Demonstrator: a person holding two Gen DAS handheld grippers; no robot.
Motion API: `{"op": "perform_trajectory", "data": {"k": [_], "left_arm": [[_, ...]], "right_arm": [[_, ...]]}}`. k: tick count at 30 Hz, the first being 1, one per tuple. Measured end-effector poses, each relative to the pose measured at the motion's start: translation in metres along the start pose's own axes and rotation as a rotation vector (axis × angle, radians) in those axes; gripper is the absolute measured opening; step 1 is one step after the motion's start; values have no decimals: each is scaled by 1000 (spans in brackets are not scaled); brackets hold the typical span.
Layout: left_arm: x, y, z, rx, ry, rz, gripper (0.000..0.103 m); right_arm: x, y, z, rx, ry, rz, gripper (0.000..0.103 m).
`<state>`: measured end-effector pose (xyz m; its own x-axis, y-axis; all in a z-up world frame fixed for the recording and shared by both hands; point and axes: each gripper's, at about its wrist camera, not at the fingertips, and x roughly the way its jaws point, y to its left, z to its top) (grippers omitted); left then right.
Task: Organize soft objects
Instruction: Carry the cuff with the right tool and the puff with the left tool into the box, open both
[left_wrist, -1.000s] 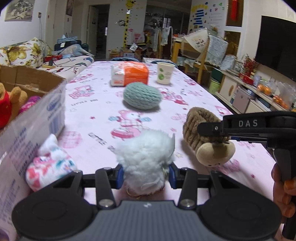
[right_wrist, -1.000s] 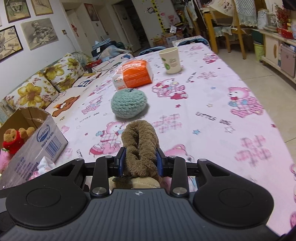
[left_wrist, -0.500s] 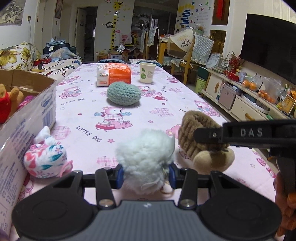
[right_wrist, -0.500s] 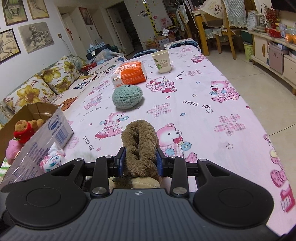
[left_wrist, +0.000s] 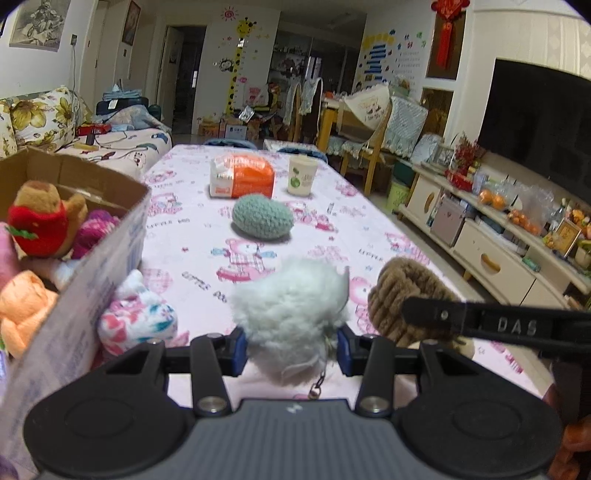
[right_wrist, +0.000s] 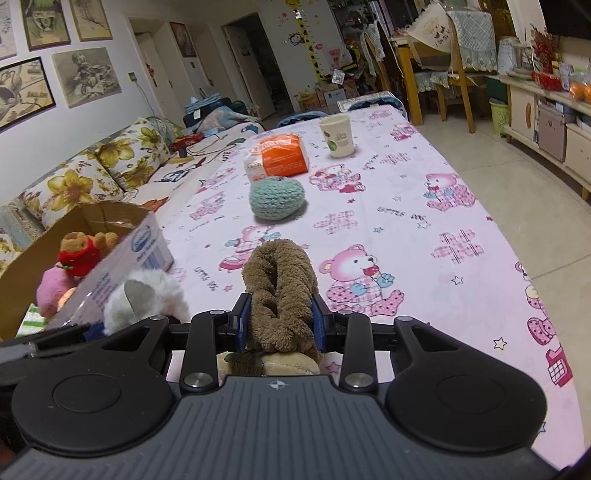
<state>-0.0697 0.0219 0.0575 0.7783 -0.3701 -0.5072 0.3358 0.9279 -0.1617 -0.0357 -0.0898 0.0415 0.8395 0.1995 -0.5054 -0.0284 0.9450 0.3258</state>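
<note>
Two views apply. Left wrist view: left hand-held gripper (left_wrist: 291, 345) clamps the white fluffy toy (left_wrist: 290, 315) above the worktop (left_wrist: 192, 236), beside the cardboard box (left_wrist: 110, 266). Right wrist view: right hand-held gripper (right_wrist: 281, 323) clamps the brown plush toy (right_wrist: 280, 295). Risk: compressible plush could slip before reaching the box.

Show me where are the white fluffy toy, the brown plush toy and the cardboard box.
white fluffy toy (left_wrist: 290, 314), left wrist view, middle of its fur
brown plush toy (right_wrist: 280, 306), right wrist view, middle of its ribbed body
cardboard box (right_wrist: 147, 247), right wrist view, printed outer wall
</note>
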Motion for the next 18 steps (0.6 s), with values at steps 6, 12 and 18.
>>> {"op": "perform_trajectory", "data": {"k": [6,12,18], "left_arm": [[-20,12,14,-27,-66,-31,44],[-37,30,26,-60,-137,-16,44],[-48,58,36,-112,-203,39,45]], "right_arm": [[-5,13,3,-21,-20,25,41],[-4,32,11,-46,-40,75,41],[3,60,21,-78,-57,138,41]]}}
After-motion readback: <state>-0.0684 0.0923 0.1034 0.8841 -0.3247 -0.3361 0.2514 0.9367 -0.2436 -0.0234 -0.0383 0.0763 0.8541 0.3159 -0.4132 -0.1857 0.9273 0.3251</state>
